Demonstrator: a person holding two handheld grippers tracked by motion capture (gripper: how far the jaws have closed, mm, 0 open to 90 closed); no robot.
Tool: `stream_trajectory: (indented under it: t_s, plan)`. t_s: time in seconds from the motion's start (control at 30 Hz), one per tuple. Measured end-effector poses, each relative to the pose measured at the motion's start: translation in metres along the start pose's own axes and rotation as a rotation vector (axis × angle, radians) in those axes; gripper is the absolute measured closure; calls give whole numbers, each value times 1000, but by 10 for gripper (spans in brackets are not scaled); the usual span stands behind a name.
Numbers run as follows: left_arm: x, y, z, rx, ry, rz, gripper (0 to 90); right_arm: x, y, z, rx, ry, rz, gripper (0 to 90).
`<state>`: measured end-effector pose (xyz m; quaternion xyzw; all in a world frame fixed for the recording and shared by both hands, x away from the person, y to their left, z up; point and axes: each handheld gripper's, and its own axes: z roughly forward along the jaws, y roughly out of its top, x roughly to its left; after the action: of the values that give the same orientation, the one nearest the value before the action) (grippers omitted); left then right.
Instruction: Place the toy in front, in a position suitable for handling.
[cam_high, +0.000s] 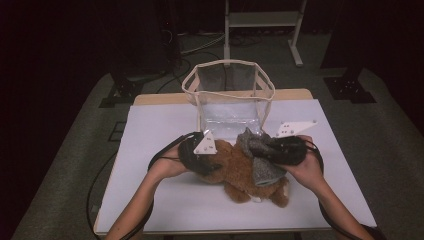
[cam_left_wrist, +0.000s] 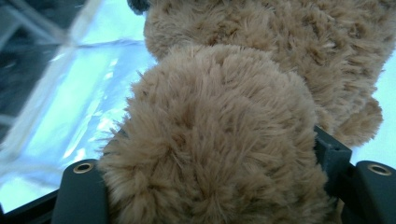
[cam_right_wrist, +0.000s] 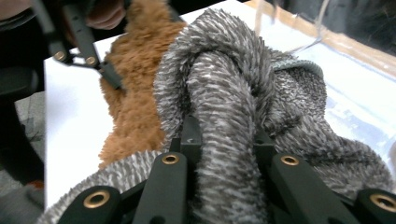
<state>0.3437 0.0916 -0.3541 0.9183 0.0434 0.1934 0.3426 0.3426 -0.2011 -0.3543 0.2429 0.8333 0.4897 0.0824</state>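
Observation:
A brown plush bear (cam_high: 235, 175) lies on the white table (cam_high: 160, 125), with a grey fuzzy knit garment (cam_high: 262, 162) draped over its right side. From the left, my left gripper (cam_high: 211, 165) is shut on a rounded furry part of the bear (cam_left_wrist: 219, 140), which bulges between the jaws of that gripper (cam_left_wrist: 210, 172). Coming from the right, my right gripper (cam_high: 262, 149) is shut on a bunched fold of the grey garment (cam_right_wrist: 224, 93), pinched between its two jaws (cam_right_wrist: 226, 140). The bear (cam_right_wrist: 135, 93) and the left gripper (cam_right_wrist: 88, 56) show beyond it.
A clear plastic bag with beige trim (cam_high: 227, 90) stands open just behind the bear, at the table's far middle; its wall (cam_left_wrist: 70, 107) is close to the left gripper. Dark floor, cables and a metal stand (cam_high: 260, 20) lie beyond the table.

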Motion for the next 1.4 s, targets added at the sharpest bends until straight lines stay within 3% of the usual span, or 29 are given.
stream_trajectory:
  t_s: [0.07,0.17,0.2,0.23,0.27,0.3,0.37,0.47,0.57,0.6,0.7,0.73,0.83,0.87,0.97,1.0,1.03,1.07,1.17,1.2,1.3,1.4]
  plan:
    - [-4,-9,-2,-13,27,-27,284,-7,5,5,3,-1,9,739]
    - [-13,-17,-4,-27,24,-45,263,-11,3,17,28,14,21,738]
    - [-21,-27,-9,-60,10,-90,250,-9,0,21,42,27,20,738]
    - [-21,-27,-9,-60,10,-90,236,-9,0,21,42,27,20,738]
    - [-28,-37,-13,-79,-19,-110,218,-3,-8,28,56,68,13,739]
    - [-28,-37,-13,-79,-19,-110,202,-3,-8,28,56,68,13,739]
    - [-33,-48,-19,-123,-61,-131,174,8,-16,30,40,105,12,743]
    - [-30,-55,-32,-169,-106,-150,105,24,-22,25,32,124,-36,747]
    - [-25,-55,-28,-176,-143,-161,56,39,-29,14,19,138,-71,745]
    - [-24,-55,-25,-174,-171,-154,67,40,-30,12,14,144,-75,745]
    - [-27,-55,-18,-158,-171,-134,176,42,-31,9,9,136,-88,743]
    - [-28,-55,-15,-147,-162,-134,190,39,-30,5,-1,108,-78,742]
    - [-29,-58,-15,-167,-168,-152,199,32,-30,1,-12,109,-44,743]
    - [-29,-59,-16,-166,-167,-148,199,23,-30,-2,-24,93,-13,742]
    - [-30,-60,-18,-167,-164,-144,202,17,-29,-5,-18,85,3,742]
    - [-32,-60,-19,-159,-157,-132,202,9,-28,-11,-12,44,14,741]
    - [-32,-60,-19,-159,-157,-132,202,9,-28,-11,-12,44,14,741]
    - [-34,-60,-20,-156,-151,-125,202,0,-27,-15,-9,6,28,739]
    - [-37,-60,-22,-151,-148,-111,197,-11,-27,-18,6,-30,55,733]
    - [-40,-60,-24,-148,-145,-98,194,-23,-28,-21,4,-41,100,733]
    - [-42,-61,-25,-150,-148,-87,190,-27,-26,-21,3,-37,115,733]
    - [-43,-62,-25,-153,-157,-78,183,-14,-12,-13,10,-5,78,729]
